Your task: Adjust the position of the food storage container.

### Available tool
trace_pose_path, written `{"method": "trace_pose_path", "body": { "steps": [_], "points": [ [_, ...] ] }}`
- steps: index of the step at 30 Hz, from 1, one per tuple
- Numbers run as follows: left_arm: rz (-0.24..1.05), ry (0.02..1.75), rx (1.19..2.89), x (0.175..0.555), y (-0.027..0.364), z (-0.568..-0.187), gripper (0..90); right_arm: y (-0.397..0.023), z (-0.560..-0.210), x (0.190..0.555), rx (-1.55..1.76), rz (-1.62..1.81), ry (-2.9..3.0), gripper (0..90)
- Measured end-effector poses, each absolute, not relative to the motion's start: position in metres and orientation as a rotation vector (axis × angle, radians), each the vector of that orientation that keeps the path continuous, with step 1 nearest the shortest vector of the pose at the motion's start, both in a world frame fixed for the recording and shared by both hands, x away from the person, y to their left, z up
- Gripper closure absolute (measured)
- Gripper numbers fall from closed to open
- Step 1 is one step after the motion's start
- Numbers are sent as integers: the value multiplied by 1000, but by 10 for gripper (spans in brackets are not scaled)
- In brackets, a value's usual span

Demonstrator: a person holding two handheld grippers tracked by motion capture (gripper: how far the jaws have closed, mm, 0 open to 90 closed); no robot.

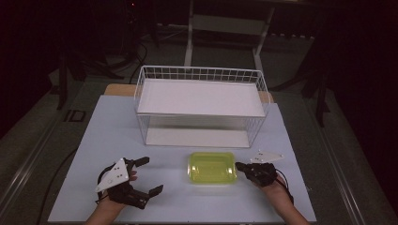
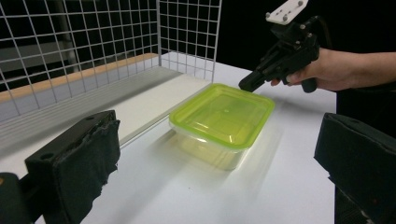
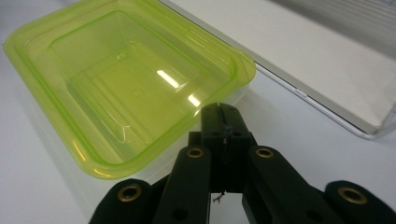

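container [image 1: 212, 167] lies between claws: right claw [image 1: 239, 165] closed at its edge, left claw [image 1: 149, 175] spread.

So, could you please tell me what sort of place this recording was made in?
Probably a lab or test room: a white table set with a wire basket and a green-lidded box, with dark equipment stands behind.

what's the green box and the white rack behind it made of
The green box looks like clear plastic with a translucent yellow-green lid, glossy: highlights gleam on it and the table shows through. The rack seems to be thin metal wire with a white coating, going by its fine grid; its shelves look like matte white board.
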State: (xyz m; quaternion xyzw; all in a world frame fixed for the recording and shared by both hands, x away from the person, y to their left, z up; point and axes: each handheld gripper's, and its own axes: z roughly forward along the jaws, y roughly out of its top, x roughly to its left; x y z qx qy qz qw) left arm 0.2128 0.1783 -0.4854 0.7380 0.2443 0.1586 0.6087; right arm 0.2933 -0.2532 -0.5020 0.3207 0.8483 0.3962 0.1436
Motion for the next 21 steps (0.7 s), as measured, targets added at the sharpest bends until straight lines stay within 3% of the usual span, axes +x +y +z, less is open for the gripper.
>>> {"method": "trace_pose_path", "body": {
  "steps": [21],
  "points": [
    [363,560,1709,212,179,-486,7,-205,-503,298,829,1202,2499,900]
  ]
}}
